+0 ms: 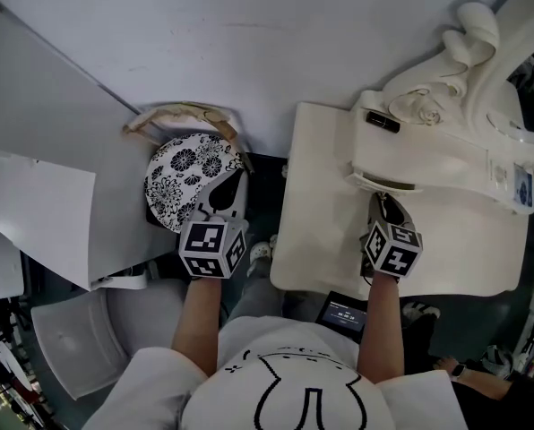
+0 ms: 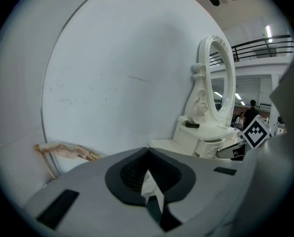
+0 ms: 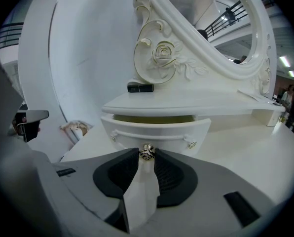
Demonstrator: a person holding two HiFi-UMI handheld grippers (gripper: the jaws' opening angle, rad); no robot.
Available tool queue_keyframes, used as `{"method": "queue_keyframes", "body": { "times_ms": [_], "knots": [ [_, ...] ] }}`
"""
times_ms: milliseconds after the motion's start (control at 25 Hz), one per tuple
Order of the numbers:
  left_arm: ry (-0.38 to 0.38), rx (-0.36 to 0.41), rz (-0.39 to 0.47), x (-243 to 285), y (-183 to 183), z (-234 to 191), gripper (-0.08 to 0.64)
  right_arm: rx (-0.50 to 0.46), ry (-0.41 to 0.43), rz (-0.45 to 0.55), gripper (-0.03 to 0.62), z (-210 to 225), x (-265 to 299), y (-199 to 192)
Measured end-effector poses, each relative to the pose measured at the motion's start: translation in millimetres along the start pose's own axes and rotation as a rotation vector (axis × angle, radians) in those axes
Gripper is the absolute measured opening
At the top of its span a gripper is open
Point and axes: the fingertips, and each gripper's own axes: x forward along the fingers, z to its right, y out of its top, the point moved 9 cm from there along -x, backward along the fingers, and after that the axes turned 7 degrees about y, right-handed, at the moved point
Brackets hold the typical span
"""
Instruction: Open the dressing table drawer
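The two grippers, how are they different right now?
The right gripper is pinching the little metal knob of the drawer; the left gripper has its jaws together on nothing. The right gripper is at the dressing table; the left gripper is off to the side, by the flowery stool. Both are grey and carry a black-and-white marker cube.

Black-and-white floral stool (image 1: pixel 182 182), crumpled beige cloth (image 1: pixel 182 115) just behind it, small black tube (image 1: pixel 383 122) well apart
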Motion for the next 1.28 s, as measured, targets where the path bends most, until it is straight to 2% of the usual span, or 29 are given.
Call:
{"method": "queue_keyframes", "body": {
  "times_ms": [1280],
  "knots": [
    [0.001,-0.004,0.015,-34.8,-13.5,15.6,0.028,-0.004,0.023,-0.018,0.121,-5.8,-33.5,-30.5]
  ]
}}
